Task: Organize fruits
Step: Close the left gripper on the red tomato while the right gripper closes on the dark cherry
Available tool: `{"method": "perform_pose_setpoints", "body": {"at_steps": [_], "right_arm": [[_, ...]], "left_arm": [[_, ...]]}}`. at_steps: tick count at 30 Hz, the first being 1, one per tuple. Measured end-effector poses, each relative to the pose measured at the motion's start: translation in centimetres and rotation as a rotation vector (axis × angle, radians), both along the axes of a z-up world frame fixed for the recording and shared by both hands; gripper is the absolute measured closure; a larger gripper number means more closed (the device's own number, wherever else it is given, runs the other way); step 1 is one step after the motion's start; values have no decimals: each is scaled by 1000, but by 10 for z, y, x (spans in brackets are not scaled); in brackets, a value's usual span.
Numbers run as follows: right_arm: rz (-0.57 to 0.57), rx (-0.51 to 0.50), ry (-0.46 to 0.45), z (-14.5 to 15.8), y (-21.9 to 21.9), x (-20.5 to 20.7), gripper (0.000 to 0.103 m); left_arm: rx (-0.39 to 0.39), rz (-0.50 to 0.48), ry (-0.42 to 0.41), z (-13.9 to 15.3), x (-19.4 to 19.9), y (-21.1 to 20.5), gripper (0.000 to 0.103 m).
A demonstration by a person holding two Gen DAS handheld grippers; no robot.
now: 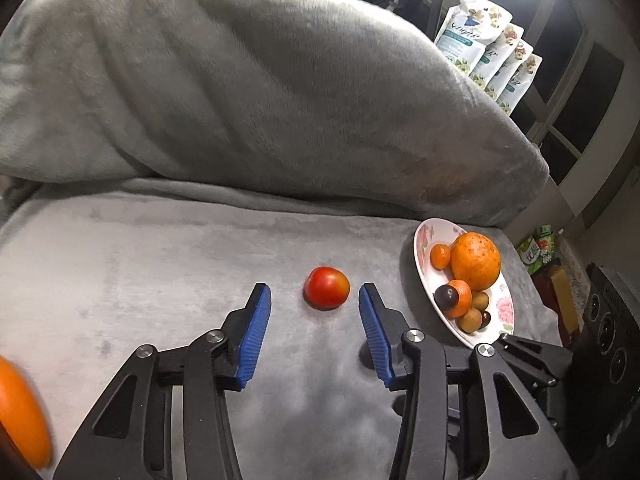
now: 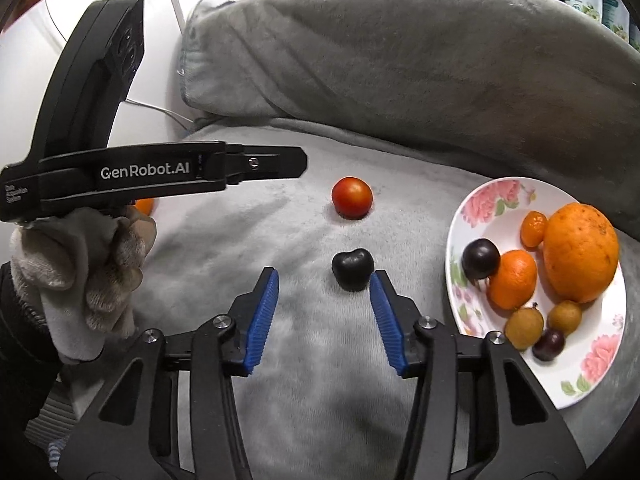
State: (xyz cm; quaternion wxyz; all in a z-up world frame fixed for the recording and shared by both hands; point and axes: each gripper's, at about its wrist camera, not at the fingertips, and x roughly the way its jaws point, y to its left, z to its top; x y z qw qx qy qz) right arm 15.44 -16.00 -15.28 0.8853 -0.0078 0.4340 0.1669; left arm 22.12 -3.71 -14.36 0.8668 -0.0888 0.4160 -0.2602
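Observation:
A red tomato (image 1: 326,288) lies on the grey blanket (image 1: 200,260), just ahead of my open left gripper (image 1: 314,300). It also shows in the right wrist view (image 2: 352,197). A dark heart-shaped fruit (image 2: 353,269) lies just ahead of my open right gripper (image 2: 324,286), near its right fingertip. A floral plate (image 2: 480,200) on the right holds a big orange (image 2: 581,252), smaller oranges, dark plums and brown fruits. The plate also shows in the left wrist view (image 1: 424,236). An orange fruit (image 1: 20,412) sits at the left edge.
A grey cushion (image 1: 240,92) rises behind the blanket. Refill pouches (image 1: 480,40) stand at the back right. The left gripper's body and gloved hand (image 2: 80,272) fill the left of the right wrist view. A dark box (image 1: 608,328) sits at the right.

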Motion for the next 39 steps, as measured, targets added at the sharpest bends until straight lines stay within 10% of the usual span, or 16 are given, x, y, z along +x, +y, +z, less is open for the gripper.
{"method": "perform_pose_setpoints", "body": {"at_steps": [39], "right_arm": [[-24, -108, 31, -26, 20, 36, 75]], "left_arm": [[49, -96, 46, -29, 27, -31, 76]]}}
